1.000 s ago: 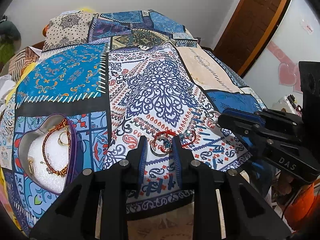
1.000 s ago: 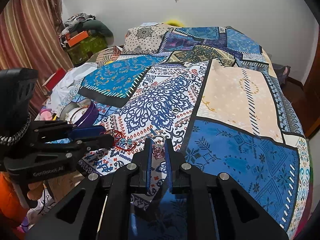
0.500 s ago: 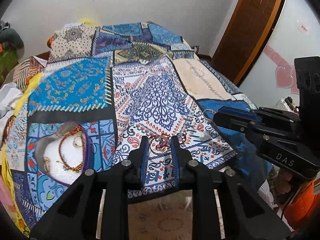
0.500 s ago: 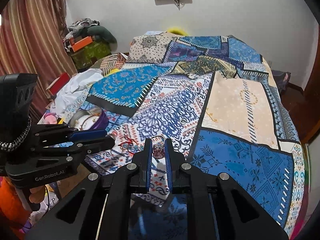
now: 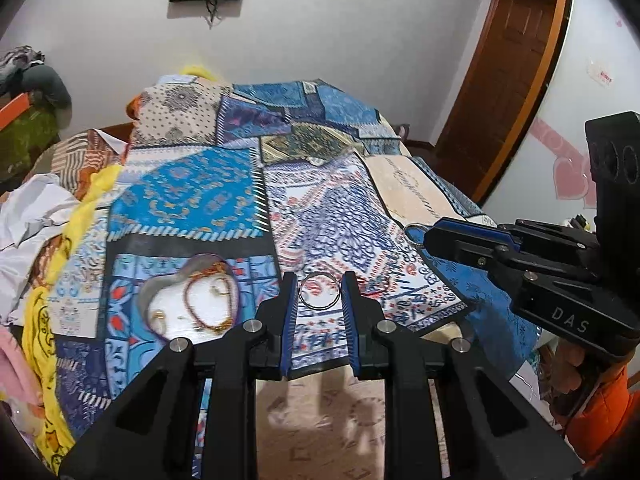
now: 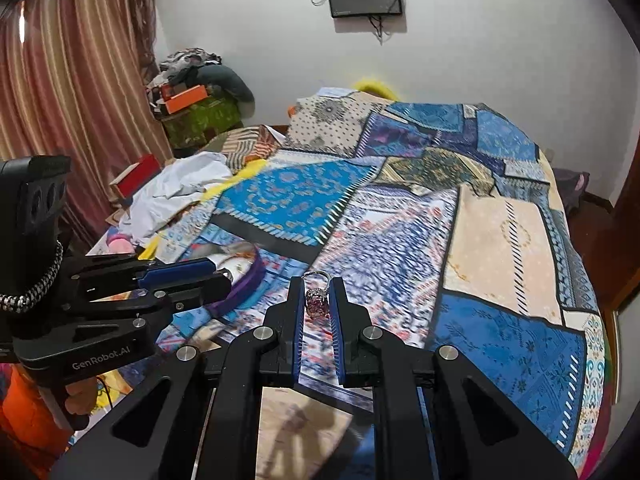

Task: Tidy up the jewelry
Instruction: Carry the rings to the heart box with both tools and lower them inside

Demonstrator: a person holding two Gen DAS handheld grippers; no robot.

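Note:
My left gripper (image 5: 319,294) is shut on a plain silver ring (image 5: 320,297) and holds it above the patterned bedspread (image 5: 328,220). My right gripper (image 6: 317,302) is shut on a ring with a dark red stone (image 6: 316,304); from the left wrist view its silver band (image 5: 416,234) pokes out at the fingertips. A purple heart-shaped jewelry box (image 5: 188,300) with a white cushion lies to the left; it holds a red-gold bracelet (image 5: 208,300) and gold pieces. A red bracelet (image 5: 376,284) lies on the bedspread behind the left fingers.
The bed's near edge runs just below both grippers, with a beige rug (image 5: 340,420) on the floor. White and yellow cloths (image 5: 48,216) pile up on the left. A wooden door (image 5: 508,80) stands at the right.
Both grippers have risen and pulled back from the bedspread, each carrying its ring. The red bracelet stays on the bedspread, now farther below.

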